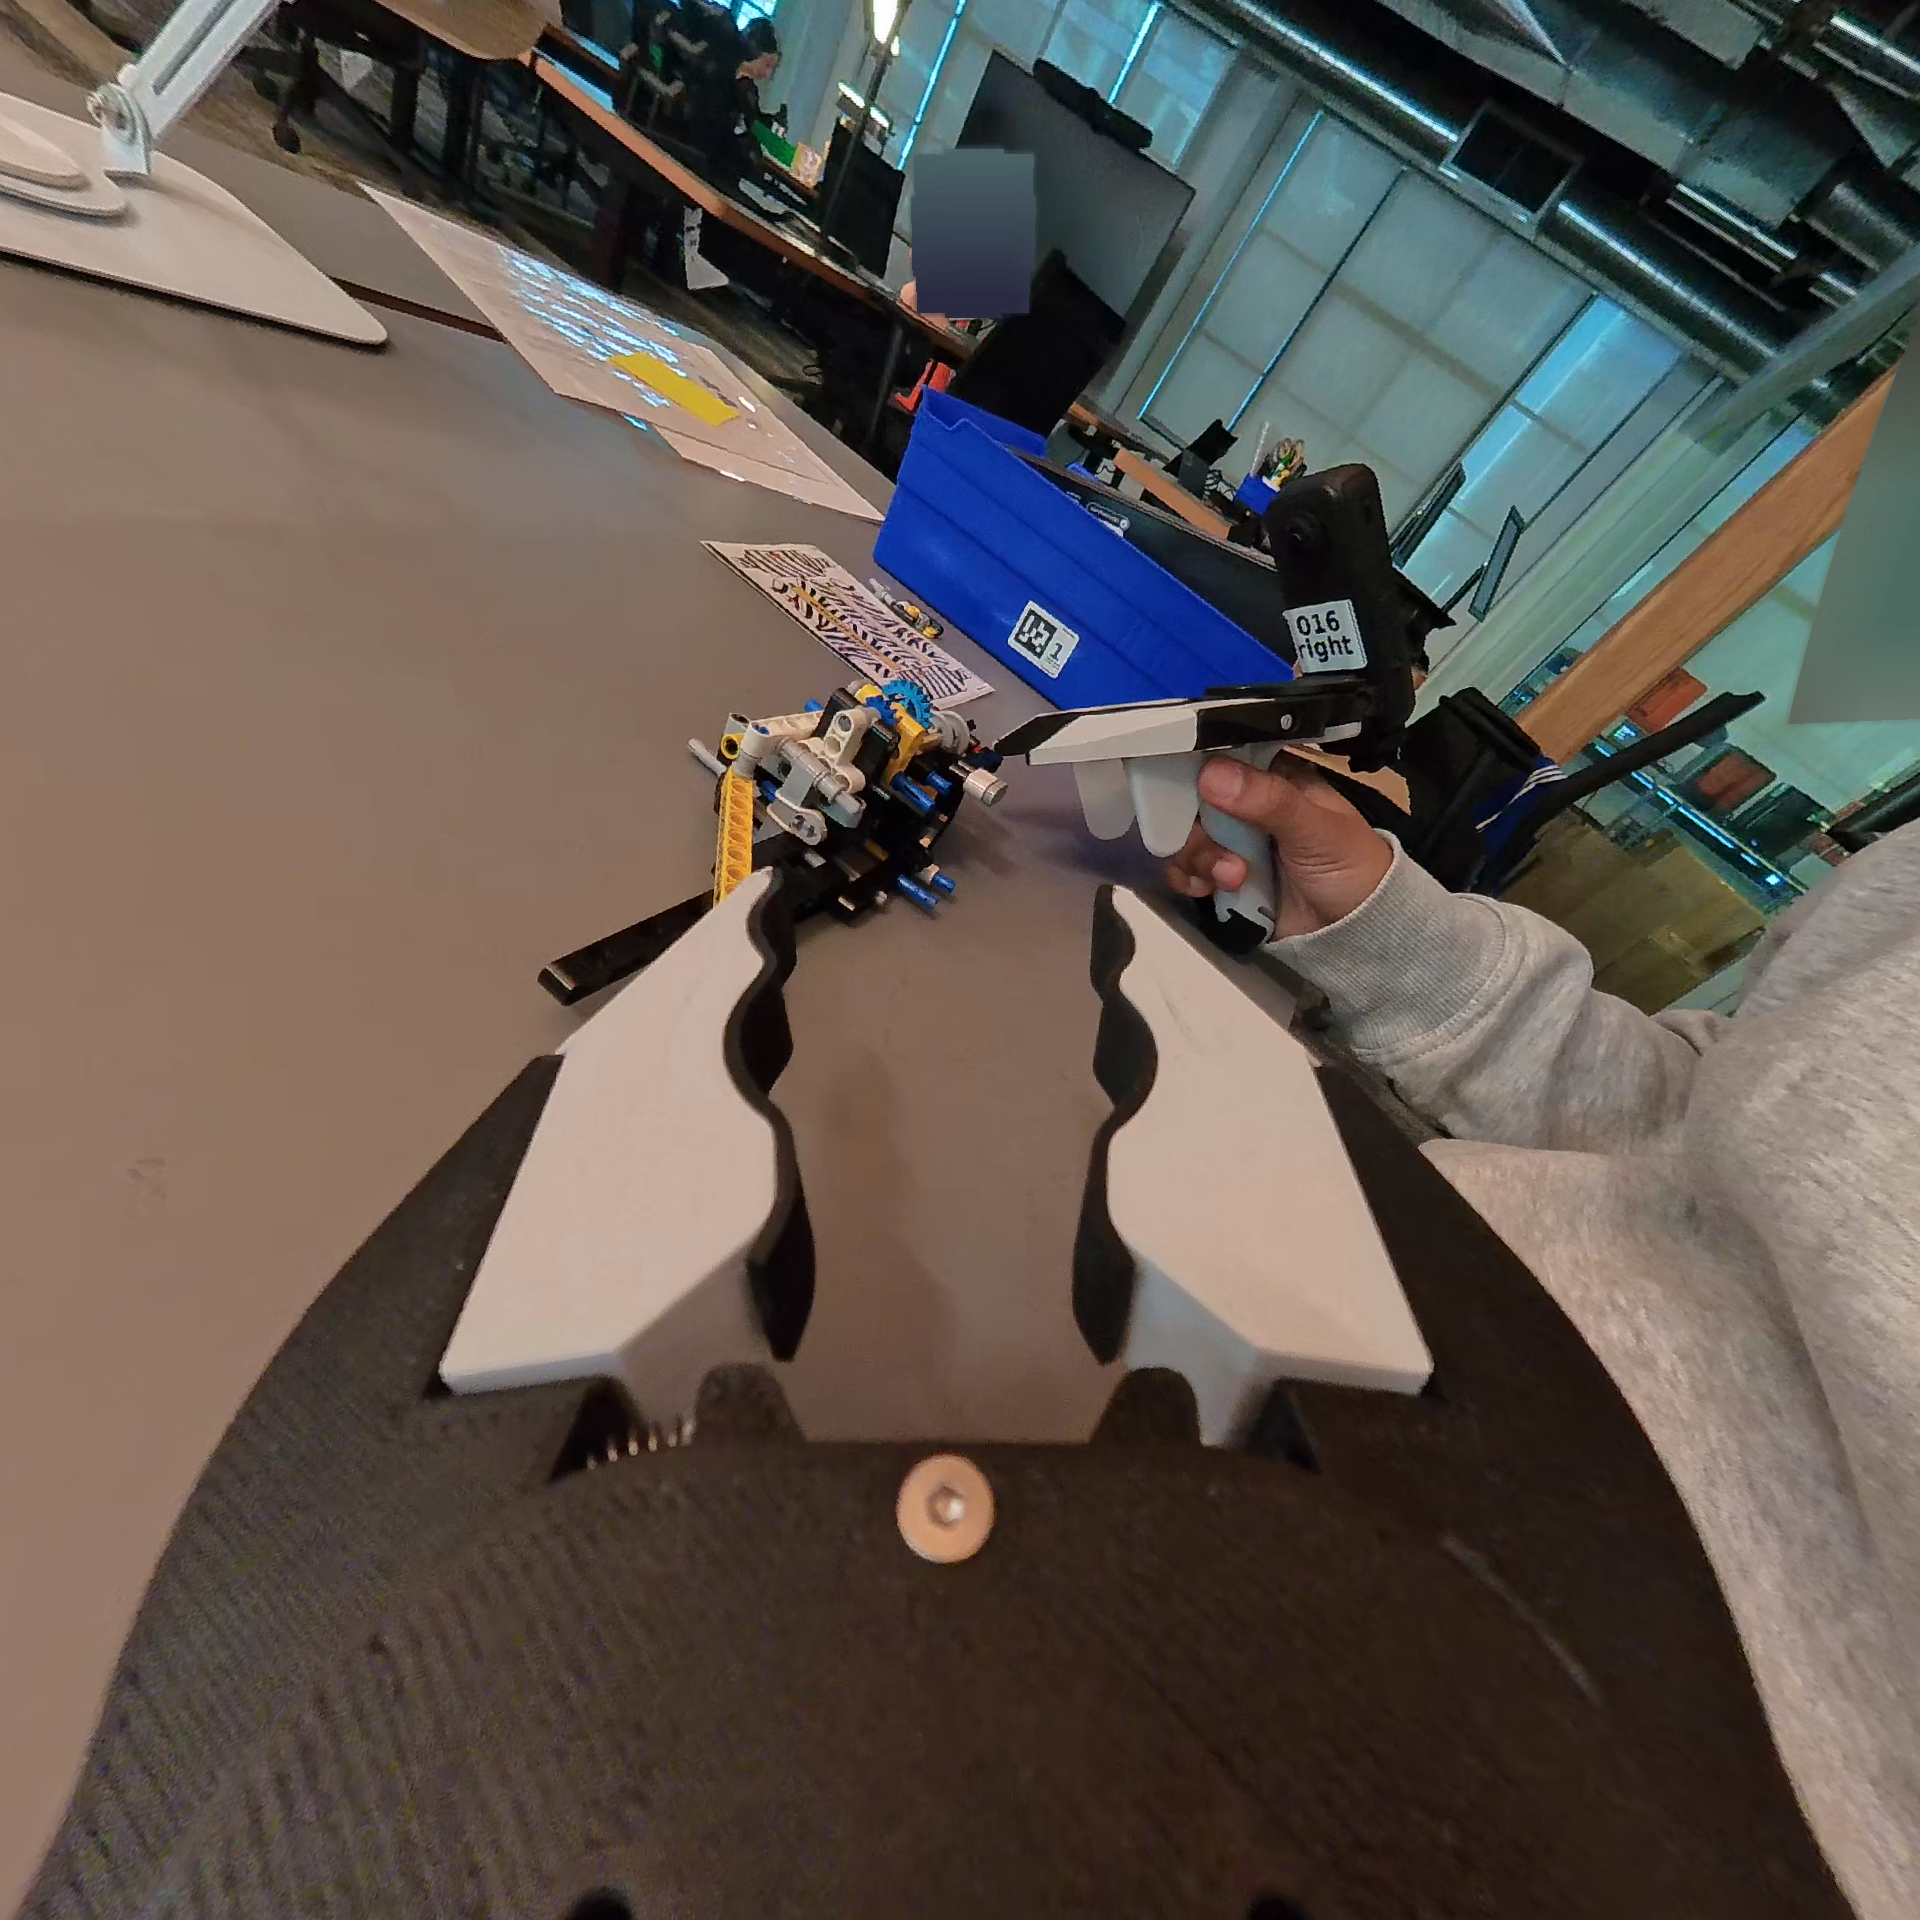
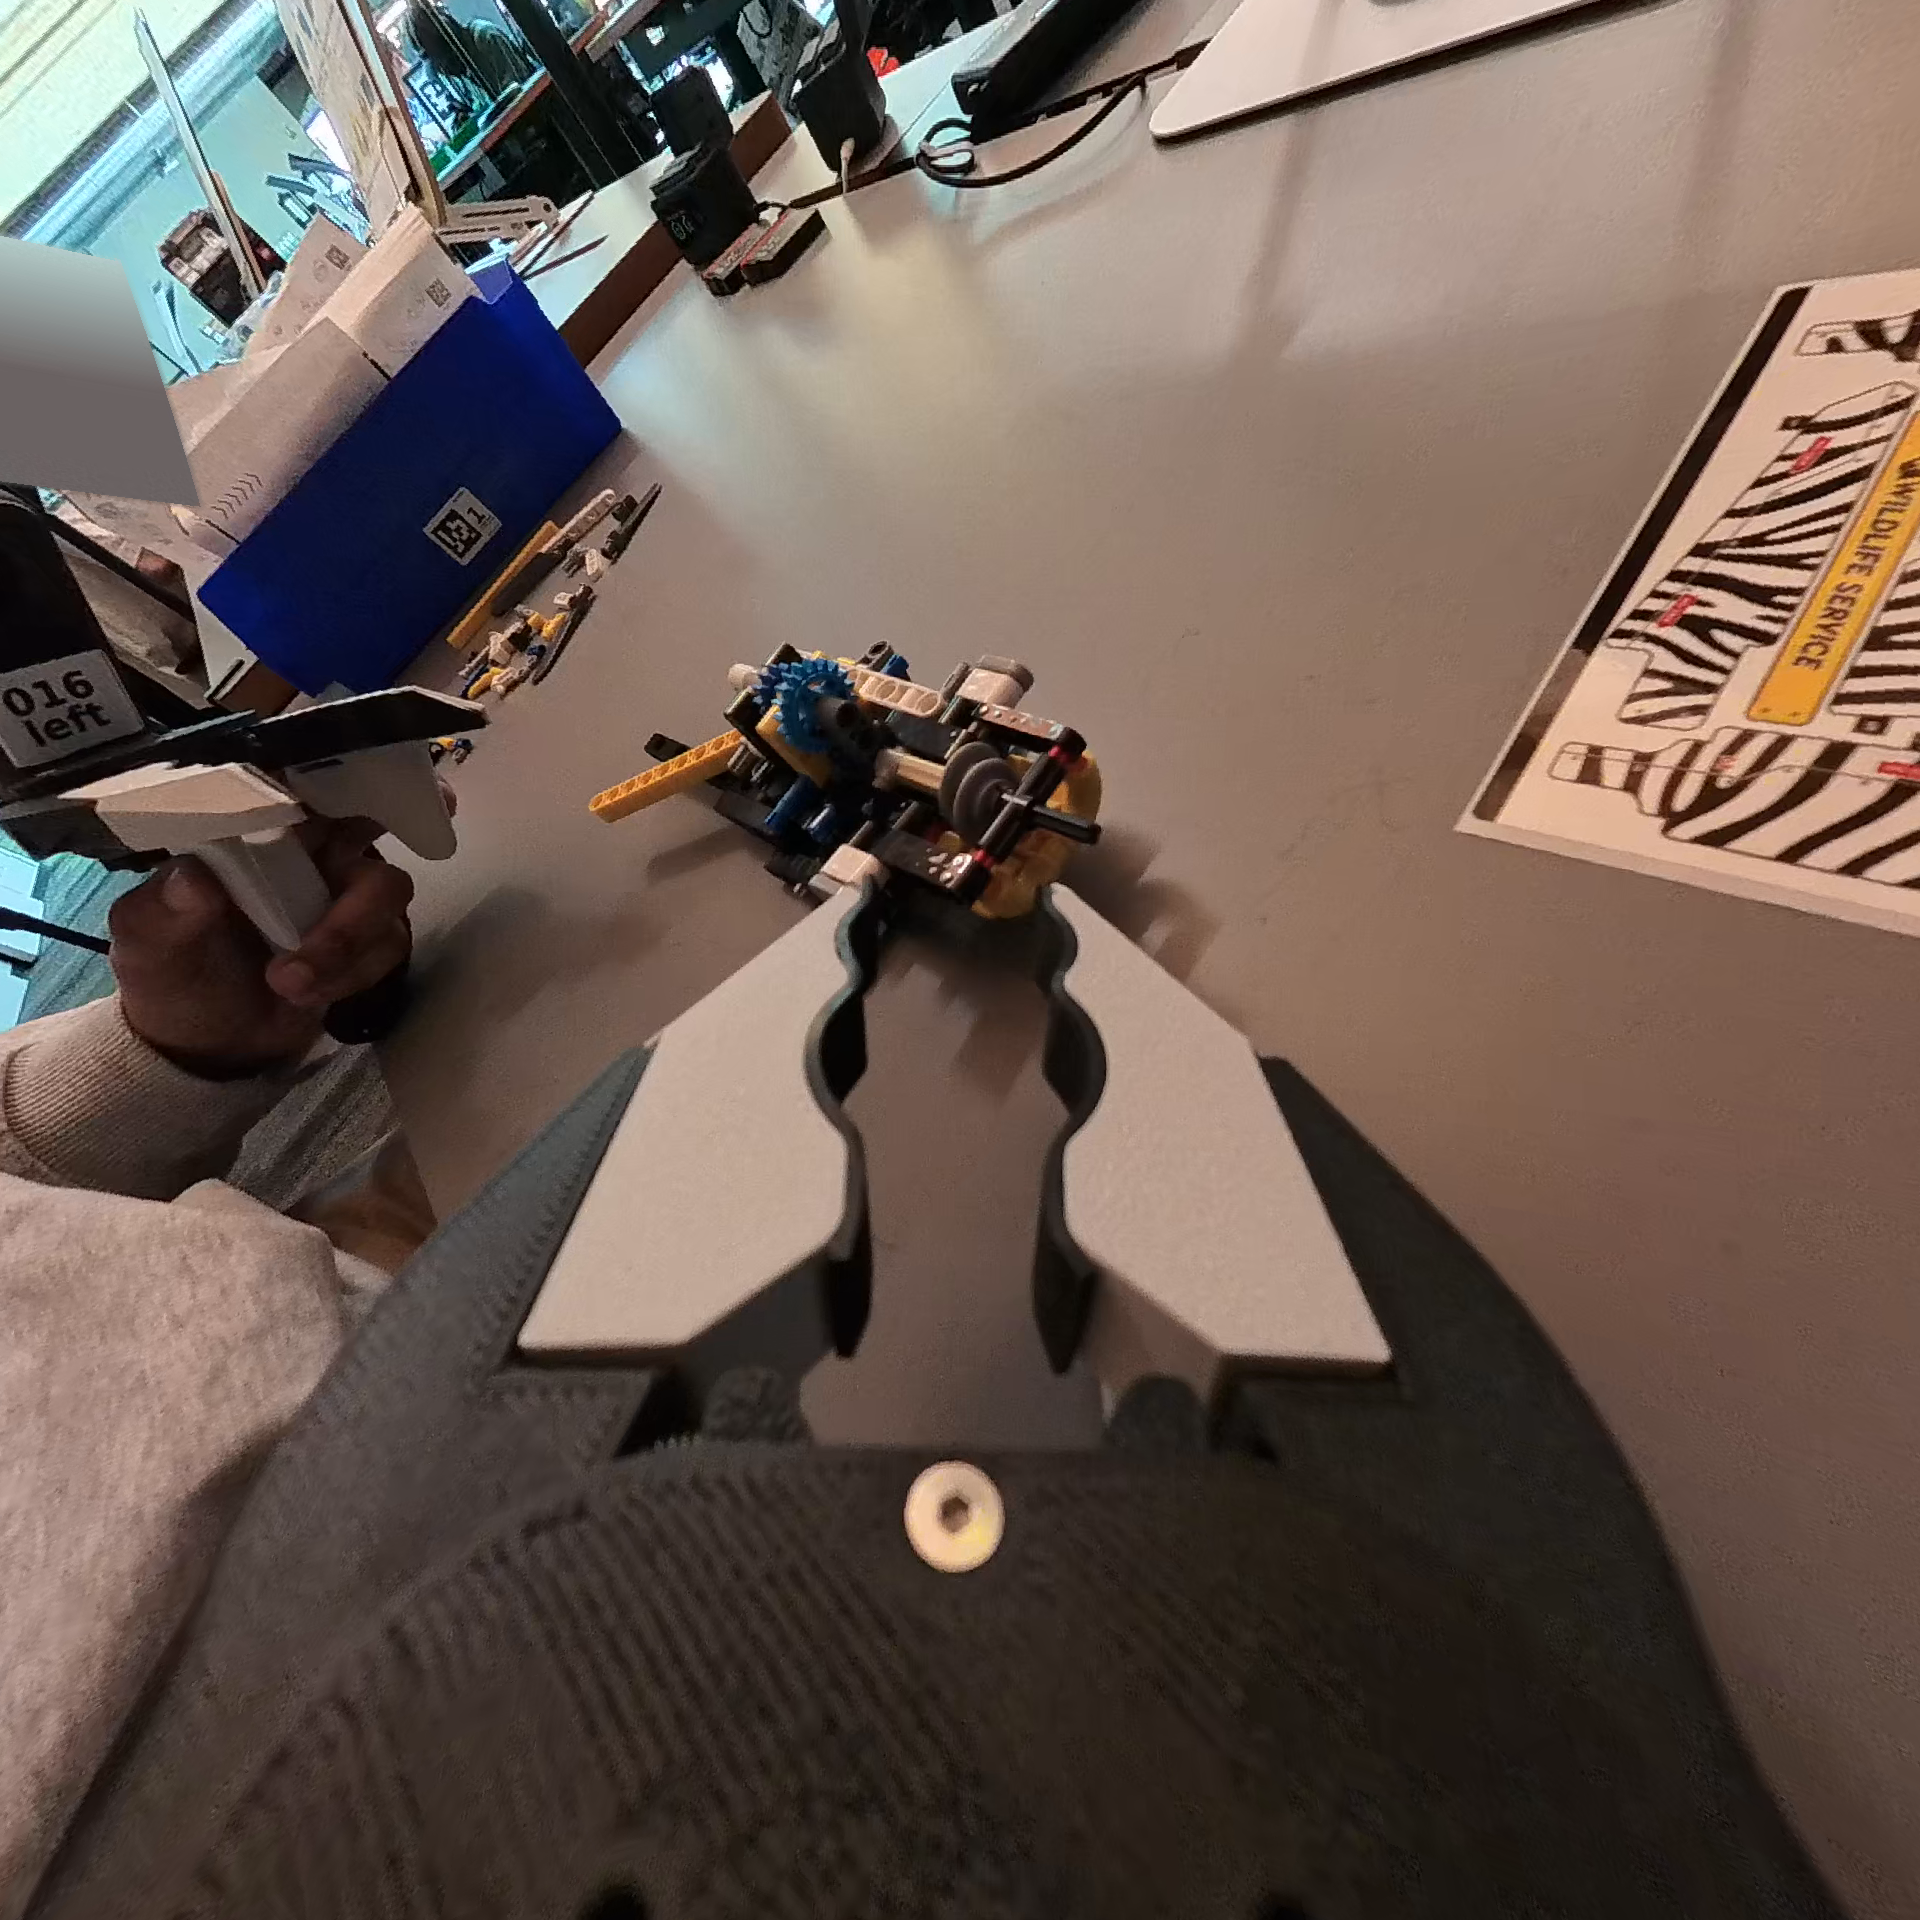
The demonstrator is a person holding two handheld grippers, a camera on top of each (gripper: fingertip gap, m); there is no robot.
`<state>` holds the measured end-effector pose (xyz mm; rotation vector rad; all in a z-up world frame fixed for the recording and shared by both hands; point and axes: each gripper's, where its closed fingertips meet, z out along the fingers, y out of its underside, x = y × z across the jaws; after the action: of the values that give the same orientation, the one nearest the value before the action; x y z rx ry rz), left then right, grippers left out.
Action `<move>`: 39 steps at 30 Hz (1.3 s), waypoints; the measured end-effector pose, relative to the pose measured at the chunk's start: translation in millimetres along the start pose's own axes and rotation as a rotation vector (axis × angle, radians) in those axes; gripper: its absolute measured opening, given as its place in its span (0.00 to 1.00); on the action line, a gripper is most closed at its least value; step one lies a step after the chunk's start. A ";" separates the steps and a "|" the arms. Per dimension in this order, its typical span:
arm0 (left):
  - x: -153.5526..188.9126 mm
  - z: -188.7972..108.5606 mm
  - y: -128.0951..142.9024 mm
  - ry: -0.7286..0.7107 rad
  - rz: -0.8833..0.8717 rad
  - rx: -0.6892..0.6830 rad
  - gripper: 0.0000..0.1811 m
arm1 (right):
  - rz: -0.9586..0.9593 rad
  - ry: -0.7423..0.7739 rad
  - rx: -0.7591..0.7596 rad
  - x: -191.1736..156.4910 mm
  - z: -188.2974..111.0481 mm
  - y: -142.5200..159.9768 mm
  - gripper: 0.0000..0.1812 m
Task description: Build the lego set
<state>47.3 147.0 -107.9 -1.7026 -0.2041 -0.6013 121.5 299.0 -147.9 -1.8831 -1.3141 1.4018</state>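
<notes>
Right now both grippers flank the half-built lego model (image 2: 914, 774) on the grey table (image 2: 1299, 582). Left gripper (image 1: 935, 894) has its fingers spread wide with nothing between them, the model sitting just past the left fingertip, a black beam (image 1: 623, 951) trailing beside that finger. Right gripper (image 2: 951, 904) is parted too, fingertips right at the model's near end, either side of its yellow-and-black frame; whether they touch it is hard to tell. Beyond the model, off the left finger's side in the right wrist view, loose pieces (image 2: 530, 634) lie by a blue bin (image 2: 416, 520). Well off to the right finger's side lies a striped sticker sheet (image 2: 1745, 623).
</notes>
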 end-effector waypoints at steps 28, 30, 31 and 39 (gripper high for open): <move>17.7 -20.3 -22.3 0.184 -0.039 0.193 0.33 | 0.118 -0.057 0.214 13.0 -28.3 -27.7 0.12; 20.5 -24.4 -25.8 0.200 -0.035 0.231 0.34 | 0.117 -0.031 0.240 20.9 -34.7 -31.7 0.12; 19.8 -25.4 -26.9 0.201 -0.047 0.243 0.34 | 0.117 -0.026 0.247 23.5 -36.8 -32.9 0.12; 11.5 -30.9 -33.4 0.229 -0.151 0.292 0.33 | -0.039 0.021 0.229 20.4 -39.9 -34.5 0.12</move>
<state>33.4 122.9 -70.0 -1.3333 -0.2447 -0.8310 143.7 339.4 -115.1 -1.7076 -1.1212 1.4421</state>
